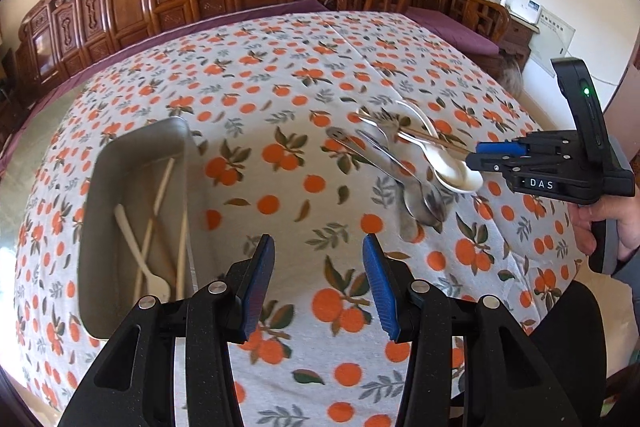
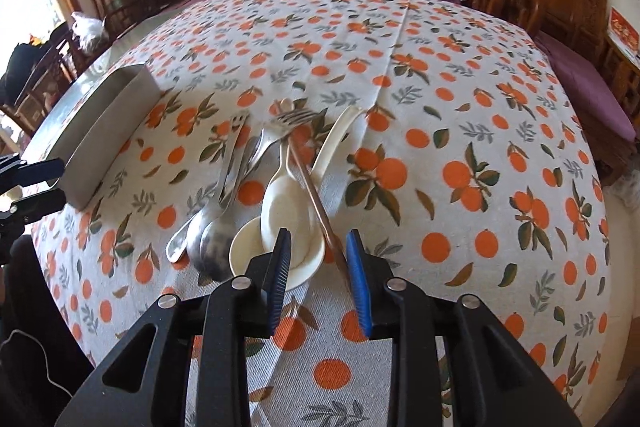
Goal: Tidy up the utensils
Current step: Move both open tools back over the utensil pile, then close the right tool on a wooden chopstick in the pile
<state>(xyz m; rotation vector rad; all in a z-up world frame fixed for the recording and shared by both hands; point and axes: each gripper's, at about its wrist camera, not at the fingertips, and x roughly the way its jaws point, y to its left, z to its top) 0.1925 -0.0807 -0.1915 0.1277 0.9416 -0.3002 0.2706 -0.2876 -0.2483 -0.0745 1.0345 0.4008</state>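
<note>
The utensils still to be sorted lie in a loose heap on the bench [image 2: 460, 75], which is covered with an orange-print cloth, while the metal tray [image 1: 96, 187] that is taking them sits well apart from the heap, toward nine o'clock in the left wrist view. The tray already holds pale chopsticks [image 1: 154, 223] and a white spoon [image 1: 158, 285], laid lengthwise along its long side, probably so that long pieces fit flat. In the heap, metal spoons [image 2: 212, 231] and a fork [image 2: 288, 119] fan out toward eleven o'clock, two white ceramic spoons [image 2: 280, 211] nest bowl in bowl at the near end, and a brown chopstick [image 2: 316, 195] lies slanted across them. The right gripper [image 2: 318, 259] is tipped down over the near end of the heap, its jaws partly apart and bracketing the lower end of the chopstick; the stick runs close by the right pad, but nothing looks pressed, so I judge it is not gripped. Coming in at the free end makes sense, since that part sticks out clear of the spoon bowls. The left gripper [image 1: 318, 283] hangs over bare cloth between tray and heap, about half open and holding nothing, likely waiting out of the way. A person's hand [image 1: 600, 223] grips the right tool's handle at three o'clock in the left view. The chopstick rests on rounded ceramic, so it could roll or drag a spoon when lifted.
</note>
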